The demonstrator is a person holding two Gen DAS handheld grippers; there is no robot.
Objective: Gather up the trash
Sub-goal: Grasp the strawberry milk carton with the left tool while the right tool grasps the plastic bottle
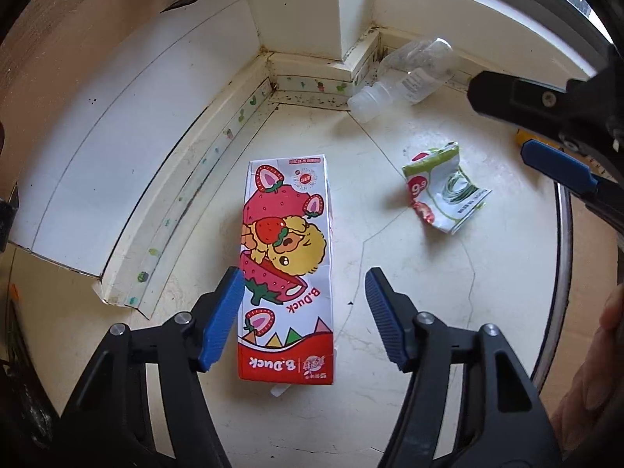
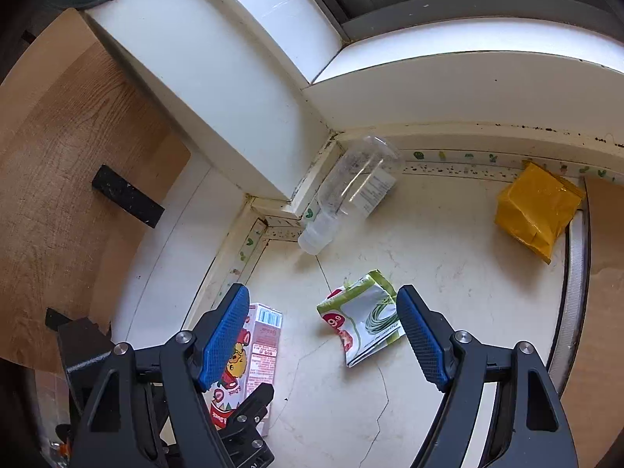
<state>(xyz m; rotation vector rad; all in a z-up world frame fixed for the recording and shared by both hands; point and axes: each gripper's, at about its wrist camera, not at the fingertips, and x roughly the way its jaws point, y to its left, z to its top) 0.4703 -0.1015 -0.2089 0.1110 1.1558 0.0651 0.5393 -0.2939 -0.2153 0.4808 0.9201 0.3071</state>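
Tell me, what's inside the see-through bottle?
The clear bottle lies on its side, looking empty, with only specks or droplets on its walls. Its label hides part of the inside.

My left wrist view looks steeply down, close over the strawberry carton [image 1: 286, 273] on the floor [image 1: 409, 312]. My right wrist view tilts shallower toward the window corner. Both share carton, green wrapper [image 2: 362, 321] and clear bottle [image 2: 351, 191].

Red strawberry-print carton [image 1: 286, 273], yellow packet [image 2: 536, 210]
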